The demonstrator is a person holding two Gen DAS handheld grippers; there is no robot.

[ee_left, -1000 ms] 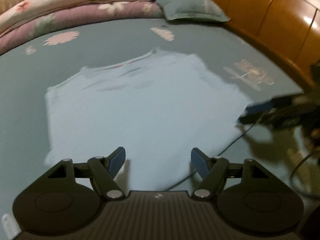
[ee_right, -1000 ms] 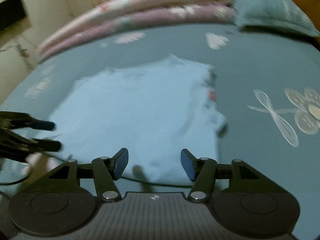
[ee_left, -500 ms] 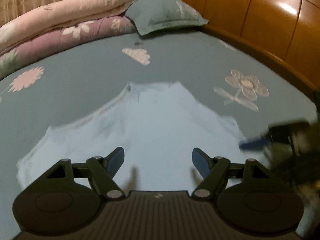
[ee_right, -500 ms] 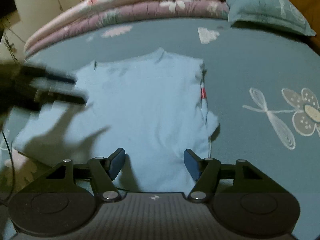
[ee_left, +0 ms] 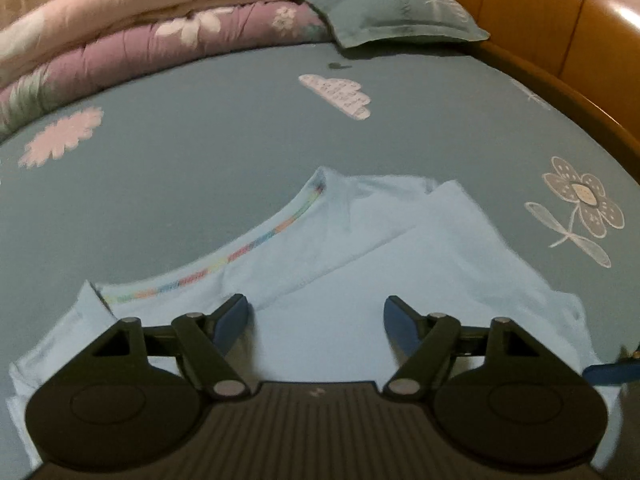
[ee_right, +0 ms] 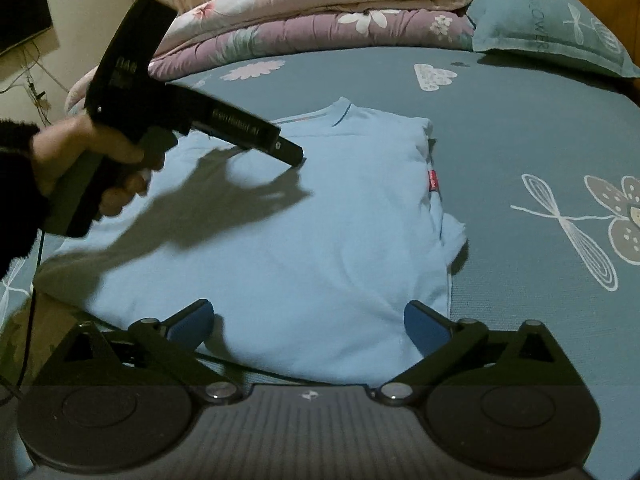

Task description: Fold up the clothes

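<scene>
A: Report the state of the left hand-held gripper.

B: Jaws spread wide, nothing between them. Both blue pads sit low over the light blue T-shirt; contact with the fabric cannot be confirmed. From the right wrist view, the same unit is seen held by the person's left hand, angled down, tip at or just above the shirt's upper chest area, casting a shadow across the cloth.

A: And the right hand-held gripper?

B: Also fully open and holding nothing. It sits at the shirt's bottom hem, with the hem edge running between its pads.

A: Location of the garment?

B: The T-shirt lies spread on the bed, directly ahead of the right unit. Its neckline is at the far end. The side to the right of that unit is folded inward, with a small red tag on the fold edge. In the left wrist view, a multicoloured stripe lines the collar ahead and left of the jaws, and a folded sleeve layer runs diagonally ahead.

A: Surroundings?

B: Folded quilts and a teal pillow lie beyond the shirt. A wooden headboard stands to the far right of the left unit.
</scene>
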